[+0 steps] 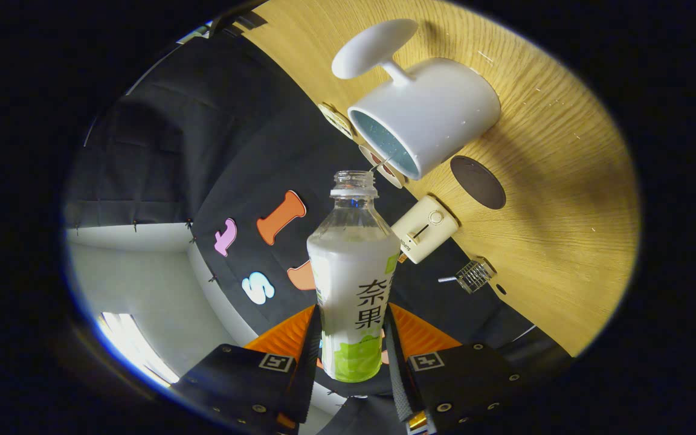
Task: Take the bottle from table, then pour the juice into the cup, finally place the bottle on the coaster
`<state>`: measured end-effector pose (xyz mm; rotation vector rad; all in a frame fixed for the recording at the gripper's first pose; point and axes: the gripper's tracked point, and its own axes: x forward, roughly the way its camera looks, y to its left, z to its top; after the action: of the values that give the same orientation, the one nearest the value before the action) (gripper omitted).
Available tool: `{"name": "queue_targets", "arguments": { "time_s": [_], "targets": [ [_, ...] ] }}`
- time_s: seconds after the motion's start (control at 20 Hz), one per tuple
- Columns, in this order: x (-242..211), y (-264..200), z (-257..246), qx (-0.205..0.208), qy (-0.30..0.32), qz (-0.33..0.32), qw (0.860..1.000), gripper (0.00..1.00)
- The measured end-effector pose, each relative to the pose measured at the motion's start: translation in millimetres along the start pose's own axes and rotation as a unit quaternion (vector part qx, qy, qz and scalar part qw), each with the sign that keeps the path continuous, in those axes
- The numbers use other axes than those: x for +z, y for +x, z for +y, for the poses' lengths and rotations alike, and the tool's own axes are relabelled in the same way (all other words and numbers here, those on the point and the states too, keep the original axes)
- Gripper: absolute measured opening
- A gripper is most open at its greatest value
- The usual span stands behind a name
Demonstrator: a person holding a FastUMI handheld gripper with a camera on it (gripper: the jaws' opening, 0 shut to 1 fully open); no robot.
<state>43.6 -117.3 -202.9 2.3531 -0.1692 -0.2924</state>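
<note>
Clear plastic, uncapped and wrapped in a white label with a green band at its foot, the juice bottle sits clamped between the two fingers of the gripper, one finger pressing on each side of its lower body. Pale, cloudy liquid fills it up to the shoulder, and the neck above is see-through. The whole view is rolled over, so the wooden table stands at a slant beyond the bottle. The bottle's open mouth points at the white ceramic cup, whose pale blue inside faces the bottle; the rim of the cup is just beyond the mouth. A thin thread of liquid seems to run from the mouth toward the cup. A broad, rounded white handle sticks out from the cup's side. On the wood just beside the cup lies a dark round coaster. Near the table's edge are a cream boxy device with a knob and a small wire basket.
</note>
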Motion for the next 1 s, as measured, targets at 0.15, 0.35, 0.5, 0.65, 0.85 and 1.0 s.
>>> {"name": "queue_targets", "arguments": {
  "time_s": [0.15, 0.35, 0.5, 0.65, 0.85, 1.0],
  "targets": [
    [-2.4, 0.3, -0.2, 0.001, -0.001, 0.004, 1.0, 0.55],
    [-1.1, 0.4, -2.2, -0.003, -0.011, 0.005, 1.0, 0.55],
    [0.3, 0.1, -9.5, -0.01, -0.023, 0.006, 1.0, 0.55],
    [-0.3, -0.4, -10.6, -0.01, -0.03, 0.008, 0.999, 0.55],
    [0.1, -1.7, -12.9, -0.01, -0.044, 0.01, 0.999, 0.55],
    [0.9, -0.2, -16.2, -0.013, -0.066, 0.01, 0.998, 0.55]
  ]
}}
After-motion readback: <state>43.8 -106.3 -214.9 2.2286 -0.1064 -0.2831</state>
